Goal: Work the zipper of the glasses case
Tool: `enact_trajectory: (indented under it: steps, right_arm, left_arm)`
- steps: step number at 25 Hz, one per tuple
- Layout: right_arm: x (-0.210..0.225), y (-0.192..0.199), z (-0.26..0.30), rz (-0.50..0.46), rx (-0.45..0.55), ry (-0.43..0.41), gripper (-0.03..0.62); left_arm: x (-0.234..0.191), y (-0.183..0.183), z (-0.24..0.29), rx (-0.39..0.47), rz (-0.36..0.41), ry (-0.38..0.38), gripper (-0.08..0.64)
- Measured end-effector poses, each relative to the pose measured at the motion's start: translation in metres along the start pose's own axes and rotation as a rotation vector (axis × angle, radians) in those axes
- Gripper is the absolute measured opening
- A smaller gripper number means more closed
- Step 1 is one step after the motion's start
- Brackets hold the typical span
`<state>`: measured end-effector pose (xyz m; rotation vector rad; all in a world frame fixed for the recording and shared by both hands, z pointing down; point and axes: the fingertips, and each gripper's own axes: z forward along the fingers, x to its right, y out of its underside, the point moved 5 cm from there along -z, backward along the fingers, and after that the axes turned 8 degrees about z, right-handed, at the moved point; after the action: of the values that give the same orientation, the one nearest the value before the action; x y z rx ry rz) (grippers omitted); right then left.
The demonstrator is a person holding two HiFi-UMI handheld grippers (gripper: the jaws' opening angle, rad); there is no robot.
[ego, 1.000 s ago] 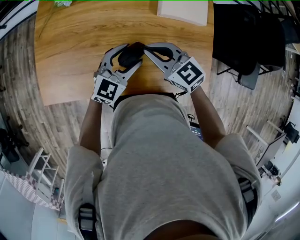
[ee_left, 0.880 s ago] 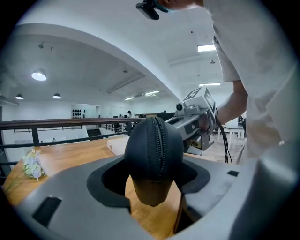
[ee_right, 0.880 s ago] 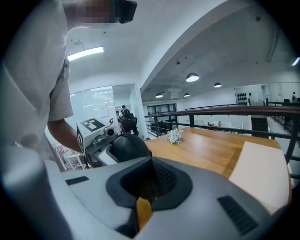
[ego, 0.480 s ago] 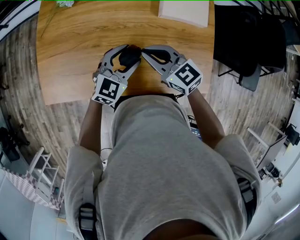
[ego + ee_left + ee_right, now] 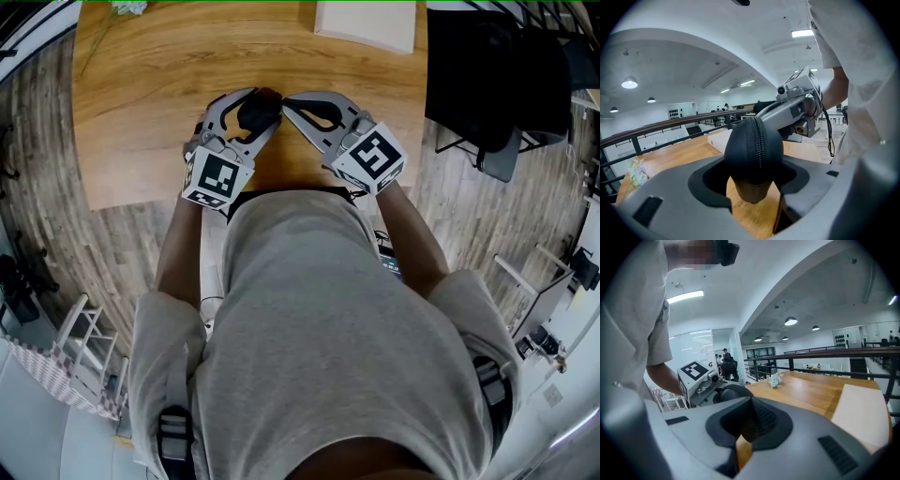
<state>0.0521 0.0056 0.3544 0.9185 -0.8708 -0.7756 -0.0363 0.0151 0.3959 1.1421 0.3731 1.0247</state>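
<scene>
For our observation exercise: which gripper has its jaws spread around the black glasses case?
The left gripper, jaws wide on the glasses case; the right gripper's jaws are pinched together beside it.

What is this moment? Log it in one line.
left gripper: shut on glasses case | right gripper: shut, tip at case's end | zipper: closed where visible | pull: not seen

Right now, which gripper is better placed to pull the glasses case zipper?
Probably right. The left gripper is clamped around the glasses case, steadying it; the right gripper is shut, tips at the case's end.
</scene>
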Motion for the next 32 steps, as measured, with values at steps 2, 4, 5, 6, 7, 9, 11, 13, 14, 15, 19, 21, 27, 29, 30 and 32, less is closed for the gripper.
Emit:
enact_trajectory:
  steps: [2,4,5,6,7,9,11,13,14,15,19,21,27,29,30,32]
  right_arm:
    - [0.0,-0.001,-0.001,-0.004,0.005,0.0,0.026]
    - [0.001,-0.001,-0.003,0.02,0.021,-0.006,0.026]
    - [0.002,0.0,-0.004,0.047,0.031,-0.02,0.026]
    - [0.003,0.002,-0.005,0.084,0.04,-0.043,0.026]
    - [0.004,0.003,-0.005,0.127,0.047,-0.073,0.026]
    - [0.005,0.008,-0.003,0.201,0.037,-0.129,0.028]
    - [0.002,0.014,-0.001,0.218,0.0,-0.16,0.028]
    - [-0.001,0.018,0.001,0.215,-0.024,-0.174,0.029]
    - [-0.002,0.02,0.002,0.218,-0.028,-0.183,0.029]
    - [-0.002,0.02,0.002,0.219,-0.029,-0.192,0.029]
    - [-0.004,0.02,0.001,0.134,-0.044,-0.192,0.029]
    - [-0.005,0.021,0.003,0.065,-0.064,-0.163,0.028]
    - [-0.012,0.005,-0.003,0.055,-0.001,-0.137,0.023]
    - [-0.02,-0.006,-0.002,0.045,0.033,-0.15,0.023]
    - [-0.022,-0.008,0.0,0.022,0.026,-0.135,0.023]
    - [-0.018,-0.005,0.0,0.016,0.012,-0.104,0.023]
  left_arm:
    - [0.0,-0.002,0.0,0.0,0.009,0.0,0.273]
    - [-0.001,-0.005,-0.002,0.013,0.015,0.005,0.274]
    - [-0.001,-0.006,-0.005,0.027,0.016,0.01,0.275]
    - [-0.001,-0.006,-0.007,0.041,0.02,0.014,0.275]
    - [0.0,-0.007,-0.01,0.053,0.028,0.018,0.275]
    - [0.002,-0.008,-0.015,0.062,0.053,0.027,0.275]
    - [0.005,-0.009,-0.018,0.059,0.075,0.04,0.275]
    - [0.008,-0.009,-0.021,0.047,0.096,0.051,0.275]
    - [0.009,-0.009,-0.021,0.044,0.101,0.056,0.275]
    - [0.01,-0.008,-0.022,0.043,0.103,0.061,0.275]
    - [0.013,-0.008,-0.022,0.038,0.091,0.079,0.275]
    - [0.013,-0.005,-0.021,0.021,0.081,0.081,0.275]
    - [0.01,0.012,-0.009,-0.113,0.095,0.05,0.273]
    - [0.015,0.018,-0.004,-0.137,0.127,0.068,0.273]
    - [0.017,0.017,-0.002,-0.119,0.122,0.073,0.273]
    - [0.018,0.011,-0.003,-0.062,0.088,0.063,0.273]
